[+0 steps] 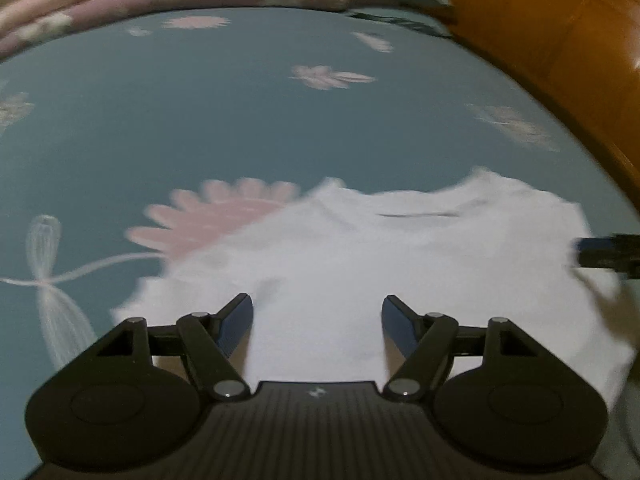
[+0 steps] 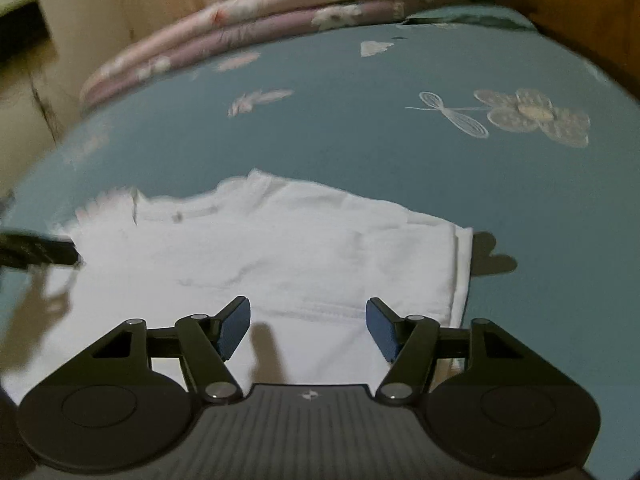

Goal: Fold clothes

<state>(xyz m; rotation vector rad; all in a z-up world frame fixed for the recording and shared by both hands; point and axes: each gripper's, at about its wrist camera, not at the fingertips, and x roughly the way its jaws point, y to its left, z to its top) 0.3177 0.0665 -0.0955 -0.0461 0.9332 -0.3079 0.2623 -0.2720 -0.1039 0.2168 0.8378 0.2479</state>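
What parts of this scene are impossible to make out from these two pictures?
- Shirt, near edge: both views, hidden behind each gripper's body.
- Shirt's neckline and dark mark: left view, blurred by motion.
- Right gripper: left view, cut off at the right edge, so how its jaws stand cannot be told there.
- Left gripper: right view, cut off at the left edge and blurred.
- Bedding pile: both views, smeared, and cut off at the top in the left view.

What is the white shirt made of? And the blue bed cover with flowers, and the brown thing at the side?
White shirt: looks like soft knit cotton, matte, with stitched hems. Blue bed cover: smooth woven cloth with pale flower patterns, possibly embroidered. Brown side piece: probably varnished wood, since it shines.
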